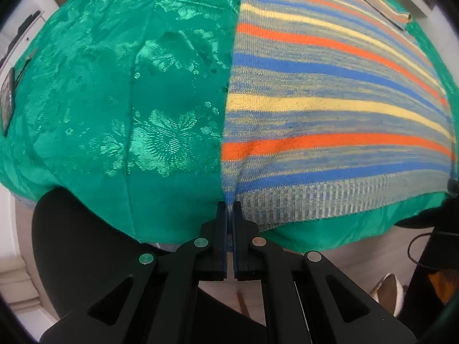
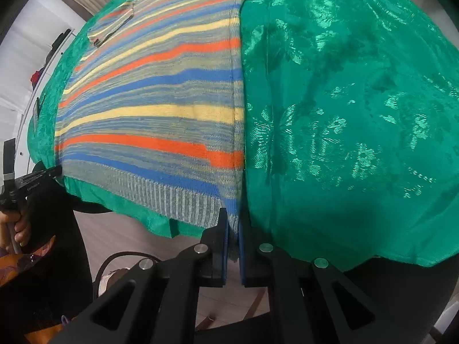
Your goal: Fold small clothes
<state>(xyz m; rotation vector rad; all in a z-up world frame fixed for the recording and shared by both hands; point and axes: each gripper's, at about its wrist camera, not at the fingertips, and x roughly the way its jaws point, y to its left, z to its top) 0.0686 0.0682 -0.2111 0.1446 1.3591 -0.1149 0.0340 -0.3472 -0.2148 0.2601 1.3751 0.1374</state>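
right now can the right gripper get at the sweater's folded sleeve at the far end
Probably not as things stand: the right gripper is shut on the striped sweater at its near hem corner, and the sleeve lies at the far end.

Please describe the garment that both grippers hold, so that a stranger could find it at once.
A shiny green tablecloth covers the table. On it lies a flat knitted sweater, its ribbed hem corners pinched by the left gripper and right gripper. Only it has orange, blue and yellow stripes.
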